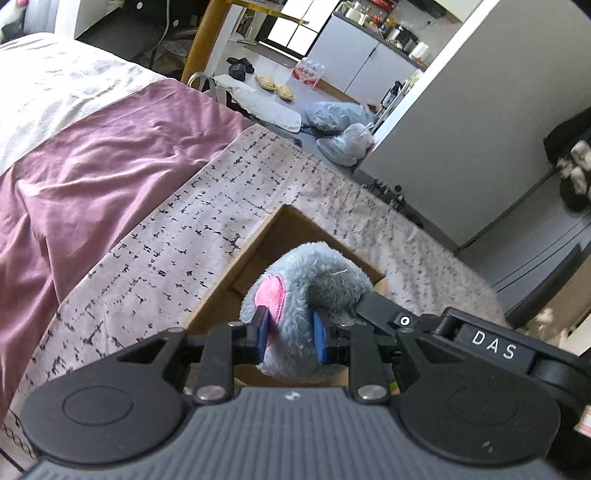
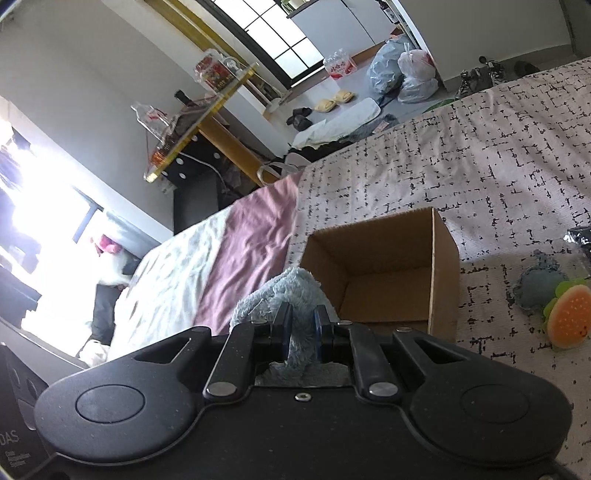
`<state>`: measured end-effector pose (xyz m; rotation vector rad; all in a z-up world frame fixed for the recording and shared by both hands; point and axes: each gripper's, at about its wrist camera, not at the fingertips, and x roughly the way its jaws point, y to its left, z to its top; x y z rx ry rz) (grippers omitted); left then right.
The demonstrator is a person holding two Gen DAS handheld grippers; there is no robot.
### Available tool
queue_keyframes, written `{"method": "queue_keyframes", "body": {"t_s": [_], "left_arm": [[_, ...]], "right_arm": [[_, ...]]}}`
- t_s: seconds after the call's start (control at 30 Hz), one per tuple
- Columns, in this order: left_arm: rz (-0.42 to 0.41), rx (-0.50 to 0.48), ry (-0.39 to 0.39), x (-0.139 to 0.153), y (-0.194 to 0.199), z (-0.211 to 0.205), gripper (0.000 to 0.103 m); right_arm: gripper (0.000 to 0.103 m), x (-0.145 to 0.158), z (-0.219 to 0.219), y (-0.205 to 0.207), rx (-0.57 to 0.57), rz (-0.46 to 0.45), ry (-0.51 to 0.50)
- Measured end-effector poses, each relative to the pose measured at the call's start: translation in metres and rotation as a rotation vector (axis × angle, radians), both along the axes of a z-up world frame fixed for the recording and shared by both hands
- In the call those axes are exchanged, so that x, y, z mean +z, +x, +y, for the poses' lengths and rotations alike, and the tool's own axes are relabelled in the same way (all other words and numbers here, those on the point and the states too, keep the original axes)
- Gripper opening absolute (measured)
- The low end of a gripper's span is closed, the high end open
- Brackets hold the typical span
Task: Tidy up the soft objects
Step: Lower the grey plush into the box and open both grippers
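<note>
A bed (image 1: 122,155) occupies most of the room, laid with a mauve sheet (image 2: 255,236), a white quilt (image 1: 55,88) and a pale, black-flecked blanket (image 2: 461,155). Beyond it lies grey floor (image 1: 269,99) carrying yellow slippers (image 2: 334,101) and filled plastic bags (image 2: 402,72). A yellow-edged shelf (image 2: 199,118) stands against the white wall (image 2: 92,55). Strong daylight enters through the windows (image 2: 280,33).

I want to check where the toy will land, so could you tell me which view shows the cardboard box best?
The right wrist view: the cardboard box shows its open top, inner walls and floor, on the patterned blanket. In the left wrist view the cardboard box is mostly hidden behind the grey plush toy; only one corner and some rim show.
</note>
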<state>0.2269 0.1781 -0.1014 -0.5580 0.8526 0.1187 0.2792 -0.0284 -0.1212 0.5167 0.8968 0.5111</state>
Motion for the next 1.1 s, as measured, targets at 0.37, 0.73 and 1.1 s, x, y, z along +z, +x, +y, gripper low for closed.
{"method": "queue_keyframes", "body": {"t_s": [0.37,0.73,1.1], "left_arm": [[0.114,0.0,0.059,-0.034,0.0,0.002,0.024],[0.14,0.016,0.105,-0.025,-0.008,-0.01,0.029],[0.076,0.023,0.195,0.016,-0.025,-0.034,0.064]], "right_arm": [[0.015,-0.039,0.012,0.001,0.04,0.119,-0.037],[0.026,-0.035,0.0,-0.012,0.044,0.158,-0.036],[0.067,-0.01,-0.046,-0.023,-0.013,0.105,-0.011]]}}
